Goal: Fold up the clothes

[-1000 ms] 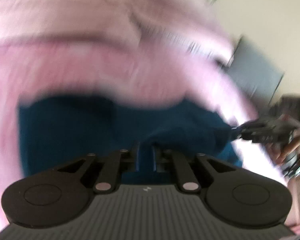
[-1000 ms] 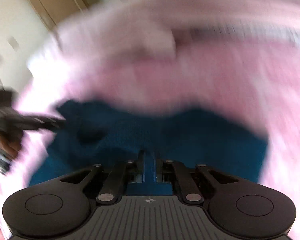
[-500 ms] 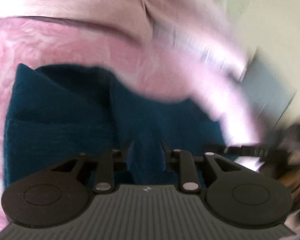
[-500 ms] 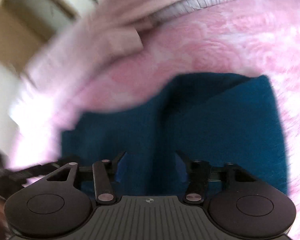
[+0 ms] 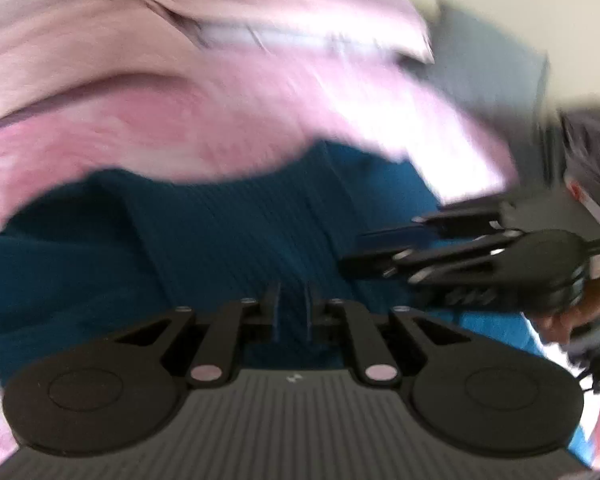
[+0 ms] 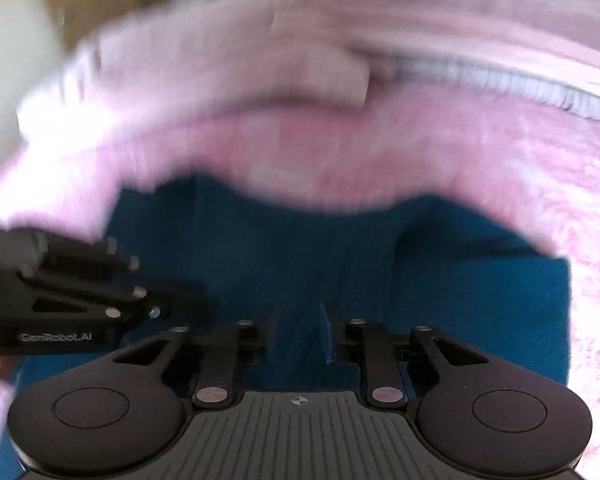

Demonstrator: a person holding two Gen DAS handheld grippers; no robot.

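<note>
A dark teal knitted garment (image 5: pixel 220 240) lies on a fluffy pink bedspread (image 5: pixel 140 128). My left gripper (image 5: pixel 292 300) is shut on a fold of it, with teal cloth showing between the narrow fingers. The right gripper (image 5: pixel 360 252) reaches in from the right over the same garment, close to the left one. In the right wrist view, the right gripper (image 6: pixel 300 320) hangs low over the teal garment (image 6: pixel 460 300). Its jaws are closing with teal cloth between them, and a small gap still shows. The left gripper (image 6: pixel 196 300) enters from the left. Both views are blurred.
Pale pink bedding (image 5: pixel 180 20) with a ribbed white band (image 6: pixel 540 88) lies bunched at the far side. A grey object (image 5: pixel 492 64) stands by the wall at the right. A person's hand (image 5: pixel 572 312) holds the right gripper. Wooden panelling (image 6: pixel 100 0) shows at the back left.
The right gripper let go of the cloth, opened wide, then narrowed again over the garment. The two grippers came much closer together. The left gripper kept its hold and rolled.
</note>
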